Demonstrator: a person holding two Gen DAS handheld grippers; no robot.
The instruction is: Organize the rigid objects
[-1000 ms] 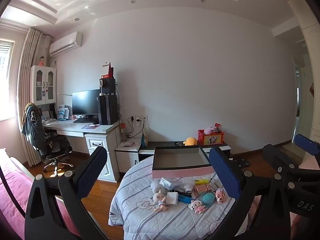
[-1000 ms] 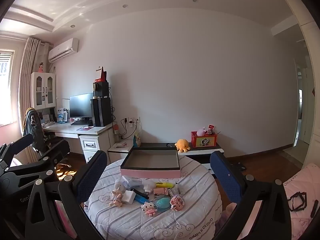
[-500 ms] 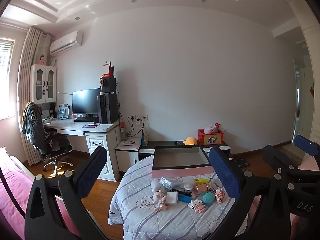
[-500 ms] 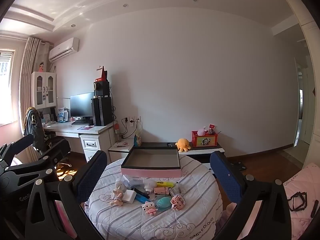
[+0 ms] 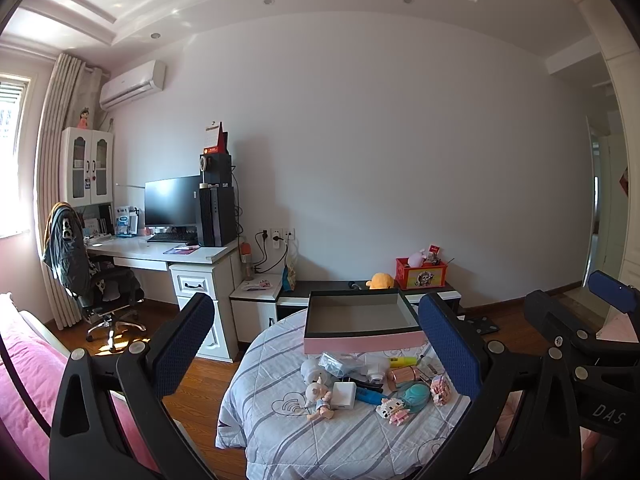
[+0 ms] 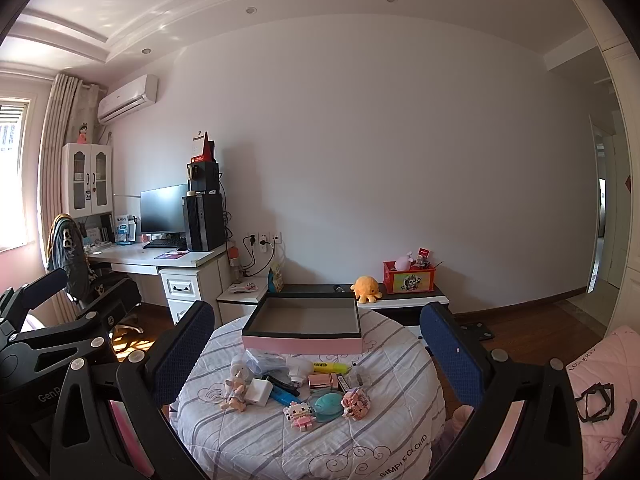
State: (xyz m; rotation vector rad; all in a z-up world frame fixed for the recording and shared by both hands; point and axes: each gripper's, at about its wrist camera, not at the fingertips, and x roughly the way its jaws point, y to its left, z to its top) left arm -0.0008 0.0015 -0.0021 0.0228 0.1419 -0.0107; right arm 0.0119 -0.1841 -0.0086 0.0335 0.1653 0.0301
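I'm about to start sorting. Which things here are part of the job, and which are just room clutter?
Part of the job:
- pink box, open and empty
- white charger
- yellow highlighter
- teal oval case
- two block figures
- small doll

Just lying about:
- orange plush octopus
- red toy bin
- monitor
- office chair

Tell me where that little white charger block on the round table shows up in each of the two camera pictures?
Left wrist view: the white charger block lies low, just right of centre, beside a small doll figure.
Right wrist view: the same block sits low and left of centre, again next to the doll.
Shared landmark: the empty pink-sided box lies behind it in both.
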